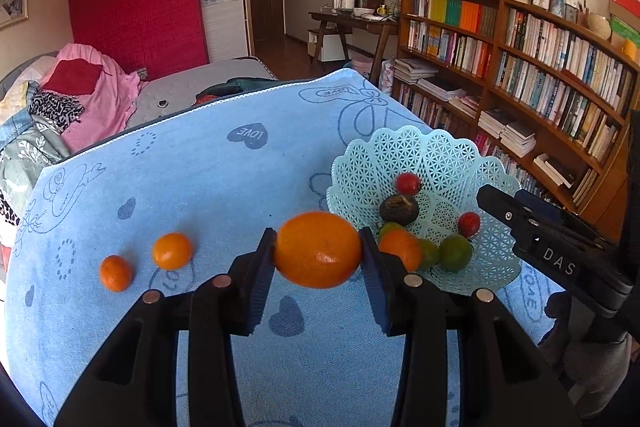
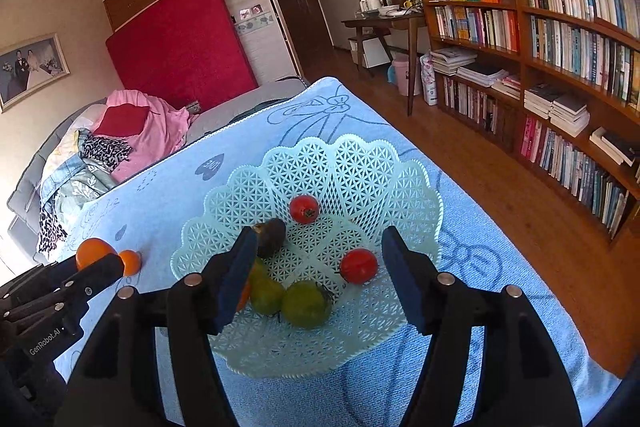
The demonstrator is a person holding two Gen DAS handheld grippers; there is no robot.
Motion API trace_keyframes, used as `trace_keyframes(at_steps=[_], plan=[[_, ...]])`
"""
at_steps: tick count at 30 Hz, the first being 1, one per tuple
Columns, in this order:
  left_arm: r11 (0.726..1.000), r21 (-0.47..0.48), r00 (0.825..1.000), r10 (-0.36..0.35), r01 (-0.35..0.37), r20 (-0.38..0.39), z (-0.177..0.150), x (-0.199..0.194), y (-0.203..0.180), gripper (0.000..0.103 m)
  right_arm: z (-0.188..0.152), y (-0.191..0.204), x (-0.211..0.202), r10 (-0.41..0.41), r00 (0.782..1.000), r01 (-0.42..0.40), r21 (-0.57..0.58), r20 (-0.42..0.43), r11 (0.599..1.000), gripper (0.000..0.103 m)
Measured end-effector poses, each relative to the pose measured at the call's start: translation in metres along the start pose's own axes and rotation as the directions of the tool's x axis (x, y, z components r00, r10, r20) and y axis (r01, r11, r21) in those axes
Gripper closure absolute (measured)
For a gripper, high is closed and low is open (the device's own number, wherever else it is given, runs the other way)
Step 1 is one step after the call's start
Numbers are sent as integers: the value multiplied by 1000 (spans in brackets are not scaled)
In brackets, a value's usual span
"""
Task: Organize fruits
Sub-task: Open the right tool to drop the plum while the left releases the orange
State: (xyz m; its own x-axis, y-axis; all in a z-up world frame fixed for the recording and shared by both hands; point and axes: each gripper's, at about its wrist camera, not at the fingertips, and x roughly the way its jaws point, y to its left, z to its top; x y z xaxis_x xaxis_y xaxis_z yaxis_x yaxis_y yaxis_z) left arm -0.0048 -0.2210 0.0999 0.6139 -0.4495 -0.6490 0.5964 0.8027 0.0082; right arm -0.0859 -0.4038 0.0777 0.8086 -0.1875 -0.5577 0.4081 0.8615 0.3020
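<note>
My left gripper (image 1: 318,251) is shut on a large orange (image 1: 318,250) and holds it above the blue cloth, just left of the pale green lattice basket (image 1: 436,155). Two small oranges (image 1: 172,251) (image 1: 115,273) lie on the cloth to the left. The basket (image 2: 360,167) holds two red tomatoes (image 2: 304,209) (image 2: 359,265), two green fruits (image 2: 306,304) (image 2: 266,291), a dark fruit (image 2: 272,235) and an orange partly hidden behind my finger. My right gripper (image 2: 320,275) is open and empty above the basket. The left gripper with its orange (image 2: 94,253) shows at the left of the right wrist view.
The blue cloth (image 1: 200,187) covers the table, whose far edge runs along a bed (image 1: 80,95). A bookshelf (image 2: 560,67) stands to the right, with wooden floor (image 2: 500,187) between it and the table. The right gripper (image 1: 520,223) shows beside the basket in the left wrist view.
</note>
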Motion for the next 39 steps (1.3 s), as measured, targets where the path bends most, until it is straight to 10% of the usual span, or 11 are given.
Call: trace_keyframes(at_steps=[17, 25, 39], plan=[[991, 47, 992, -124, 124, -3, 12, 29, -50, 60, 11, -27, -9, -48, 998, 45, 83, 32, 996, 36], [995, 14, 995, -99, 98, 32, 14, 24, -38, 22, 10, -31, -9, -58, 998, 54, 102, 34, 993, 30], [998, -52, 999, -26, 28, 31, 14, 13, -13, 12, 7, -16, -15, -9, 999, 6, 78, 44, 997, 26]])
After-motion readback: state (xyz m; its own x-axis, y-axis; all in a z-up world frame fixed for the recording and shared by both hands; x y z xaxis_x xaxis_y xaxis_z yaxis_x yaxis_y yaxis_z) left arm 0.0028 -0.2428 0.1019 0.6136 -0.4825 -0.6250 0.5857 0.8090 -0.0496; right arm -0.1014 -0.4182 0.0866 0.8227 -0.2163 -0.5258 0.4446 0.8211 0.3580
